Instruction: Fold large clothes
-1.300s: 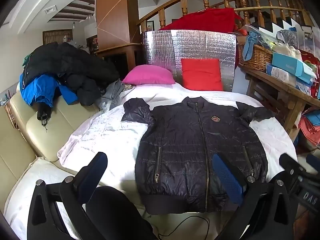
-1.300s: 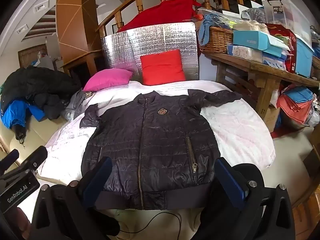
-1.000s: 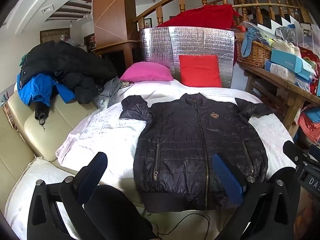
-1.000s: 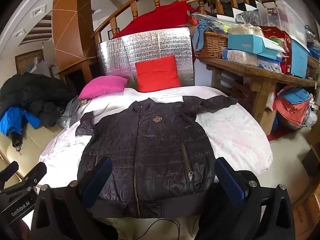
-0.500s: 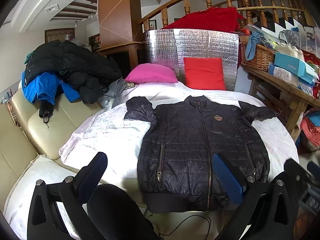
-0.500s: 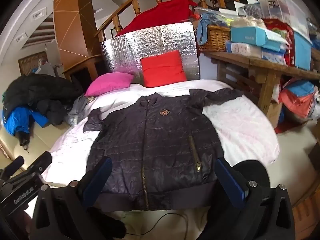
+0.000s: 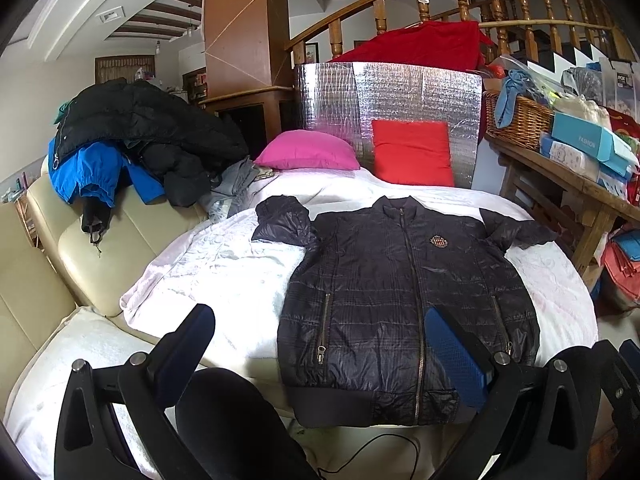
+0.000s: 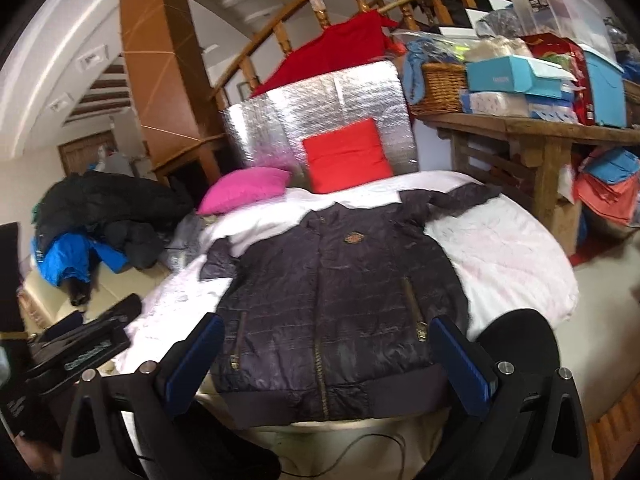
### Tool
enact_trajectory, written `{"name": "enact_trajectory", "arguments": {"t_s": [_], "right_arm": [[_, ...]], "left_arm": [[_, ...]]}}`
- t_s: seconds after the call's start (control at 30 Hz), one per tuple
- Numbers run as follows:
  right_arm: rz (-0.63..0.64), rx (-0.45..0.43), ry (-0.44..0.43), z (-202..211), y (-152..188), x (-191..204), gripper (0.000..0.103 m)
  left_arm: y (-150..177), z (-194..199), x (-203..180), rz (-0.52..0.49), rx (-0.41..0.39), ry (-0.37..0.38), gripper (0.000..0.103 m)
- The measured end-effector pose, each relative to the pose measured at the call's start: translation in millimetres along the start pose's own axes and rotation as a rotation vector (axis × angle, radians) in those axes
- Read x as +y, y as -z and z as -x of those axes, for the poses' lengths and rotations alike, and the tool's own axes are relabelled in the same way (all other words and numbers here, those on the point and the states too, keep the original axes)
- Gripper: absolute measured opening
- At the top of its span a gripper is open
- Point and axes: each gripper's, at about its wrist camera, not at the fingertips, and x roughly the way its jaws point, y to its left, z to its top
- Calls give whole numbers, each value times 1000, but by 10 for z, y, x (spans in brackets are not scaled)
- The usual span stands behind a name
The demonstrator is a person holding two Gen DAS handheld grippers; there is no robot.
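Note:
A black quilted jacket (image 7: 400, 300) (image 8: 340, 300) lies flat and zipped, front up, on a white sheet (image 7: 224, 272) (image 8: 500, 248) over a round bed. Its hem faces me; the left sleeve is bunched near the shoulder, the right sleeve stretches out sideways. My left gripper (image 7: 320, 348) is open, held back from the hem with nothing between its blue pads. My right gripper (image 8: 328, 360) is open too, just short of the hem, tilted, and holds nothing. The left gripper's body (image 8: 80, 352) shows at the lower left of the right wrist view.
A cream sofa (image 7: 80, 248) at the left carries a heap of dark and blue coats (image 7: 132, 140). Pink (image 7: 308, 152) and red (image 7: 412, 152) cushions lean on a silver foil panel behind the bed. A cluttered wooden table (image 8: 540, 128) stands at the right. A black cable (image 7: 380, 444) trails below the hem.
Both grippers stayed open and empty. The right wrist view has tilted and swung, and the jacket now looks closer in it. The left view shifted only slightly.

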Motion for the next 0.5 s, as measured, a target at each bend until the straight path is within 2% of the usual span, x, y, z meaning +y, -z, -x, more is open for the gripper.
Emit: {"name": "enact_trajectory", "arguments": {"t_s": [0.13, 0.37, 0.5], "right_arm": [[7, 15, 11, -35, 22, 7, 103], [-65, 38, 46, -139, -57, -208, 103], [-15, 42, 85, -222, -169, -205, 103]], "left_arm": [[-1, 0, 26, 14, -4, -1, 103], [5, -38, 40, 10, -7, -15, 103], [-8, -67, 57, 6, -11, -20, 103]]}}
